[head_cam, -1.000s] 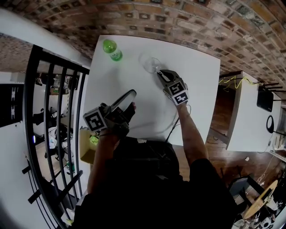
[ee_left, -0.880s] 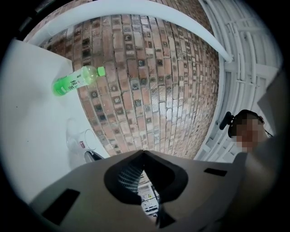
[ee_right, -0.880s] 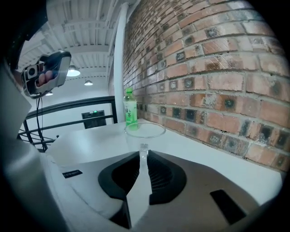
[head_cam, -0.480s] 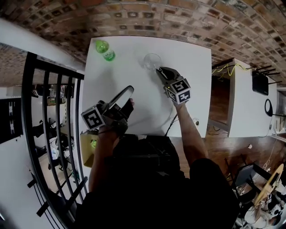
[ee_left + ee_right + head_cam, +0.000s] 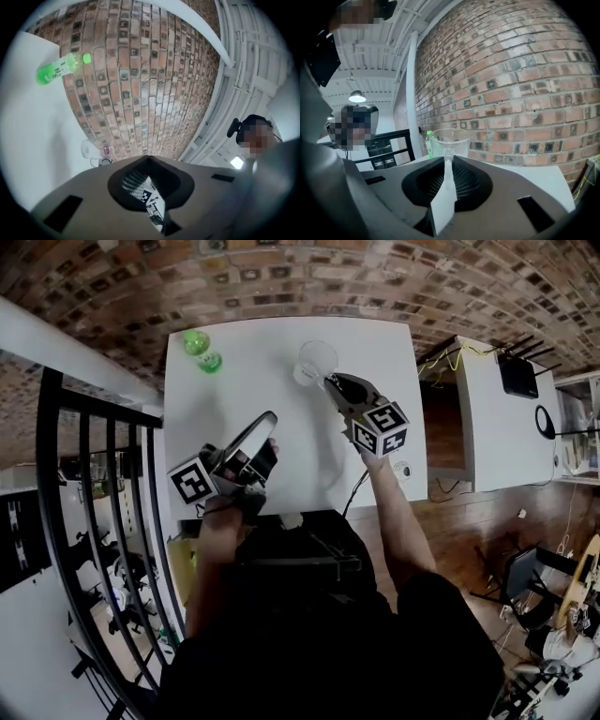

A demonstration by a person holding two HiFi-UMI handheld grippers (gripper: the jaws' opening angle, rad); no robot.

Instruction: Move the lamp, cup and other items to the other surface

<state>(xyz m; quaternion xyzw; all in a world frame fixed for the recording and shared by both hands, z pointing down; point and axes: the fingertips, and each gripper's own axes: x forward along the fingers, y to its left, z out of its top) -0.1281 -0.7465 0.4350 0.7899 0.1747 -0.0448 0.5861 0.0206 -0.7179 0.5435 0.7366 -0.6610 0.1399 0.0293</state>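
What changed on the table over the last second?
The right gripper, shut on the cup by its handle, has lifted it up off the table toward the head camera. The left gripper rose slightly with the lamp. Both grips unchanged; the green bottle stayed put.

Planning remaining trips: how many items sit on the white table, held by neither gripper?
1: the green bottle at the far left corner of the table. The cup is in the right gripper, the lamp in the left gripper. Arms may hide more.
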